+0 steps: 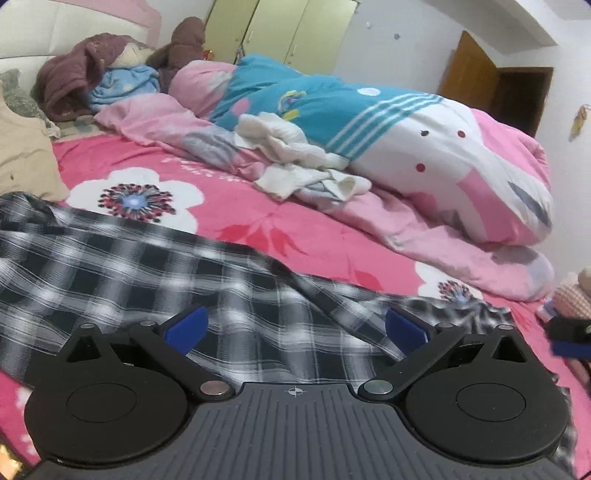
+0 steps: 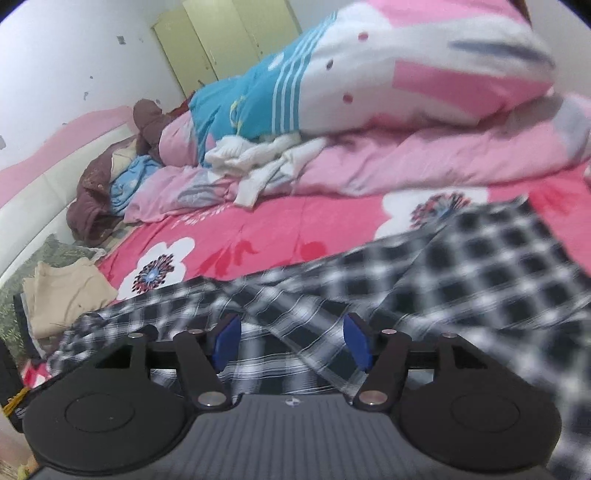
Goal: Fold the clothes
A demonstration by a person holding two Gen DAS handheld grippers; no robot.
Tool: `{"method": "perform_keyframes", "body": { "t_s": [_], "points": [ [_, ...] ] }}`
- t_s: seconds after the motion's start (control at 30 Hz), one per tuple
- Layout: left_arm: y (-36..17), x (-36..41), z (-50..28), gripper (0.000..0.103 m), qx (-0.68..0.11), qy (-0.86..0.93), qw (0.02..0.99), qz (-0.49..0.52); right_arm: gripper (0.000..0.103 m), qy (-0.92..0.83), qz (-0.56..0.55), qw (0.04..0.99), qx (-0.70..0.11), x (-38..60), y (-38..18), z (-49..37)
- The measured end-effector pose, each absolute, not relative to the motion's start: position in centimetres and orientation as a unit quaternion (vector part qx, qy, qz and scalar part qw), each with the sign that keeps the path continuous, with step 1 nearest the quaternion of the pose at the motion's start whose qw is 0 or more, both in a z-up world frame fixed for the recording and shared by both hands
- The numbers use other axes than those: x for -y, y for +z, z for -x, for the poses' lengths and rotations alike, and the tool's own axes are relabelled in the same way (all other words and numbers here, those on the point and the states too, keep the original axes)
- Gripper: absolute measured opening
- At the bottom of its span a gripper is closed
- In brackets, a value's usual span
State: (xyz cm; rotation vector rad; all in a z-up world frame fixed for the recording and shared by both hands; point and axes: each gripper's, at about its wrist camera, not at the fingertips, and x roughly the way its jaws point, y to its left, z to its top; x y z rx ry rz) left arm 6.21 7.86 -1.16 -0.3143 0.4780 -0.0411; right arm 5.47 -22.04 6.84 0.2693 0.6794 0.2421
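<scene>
Left tongs [image 1: 295, 328] were spread wide, blue pads [image 1: 186, 326] clear of cloth, hovering low over the plaid shirt [image 1: 122, 258]. Right tongs [image 2: 291, 343] were also apart, narrower gap, a ridge of the same plaid shirt [image 2: 461, 266] running between the pads; contact couldn't be confirmed, frame blurred. The shirt lay spread and rumpled across the near side of the bed, on the pink floral sheet [image 1: 236, 206].

Clutter: a folded beige garment [image 1: 22, 155] sat just beside the shirt's far end, toward the headboard. A crumpled white garment [image 1: 295, 162] rested on the pink quilt [image 1: 424, 236], well apart from the shirt. A blue-white-pink duvet [image 1: 388, 125] was piled on top of the quilt. A maroon garment [image 1: 70, 85] and a light-blue cloth [image 1: 125, 85] were heaped by the white headboard [image 1: 74, 29]. Open sheet lay between the shirt and the quilt.

Room: white walls, yellow-green wardrobe [image 1: 280, 29], a brown door [image 1: 472, 70] standing open.
</scene>
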Motion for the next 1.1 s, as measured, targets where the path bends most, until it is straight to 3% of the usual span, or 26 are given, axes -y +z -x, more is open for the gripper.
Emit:
{"method": "perform_keyframes", "body": {
  "t_s": [0.43, 0.7, 0.93, 1.1],
  "points": [
    [-3.9, -6.1, -9.0, 0.103, -0.207, 0.067, 0.969, 0.113, 0.065, 0.146, -0.032, 0.94, -0.306, 21.7, 6.1, -7.1],
    [-6.5, -6.0, -10.5, 0.102, -0.256, 0.078, 0.959, 0.095, 0.063, 0.213, 0.074, 0.927, -0.3, 17.1, 3.3, -11.9],
    [-7.4, -5.9, -11.3, 0.102, -0.279, 0.08, 0.953, 0.092, 0.043, 0.269, 0.166, 0.903, -0.292, 13.1, 0.9, -16.1],
    [-7.7, -5.5, -11.5, 0.102, -0.283, 0.082, 0.952, 0.082, 0.039, 0.316, 0.246, 0.868, -0.292, 9.4, -2.2, -17.4]
  ]
}}
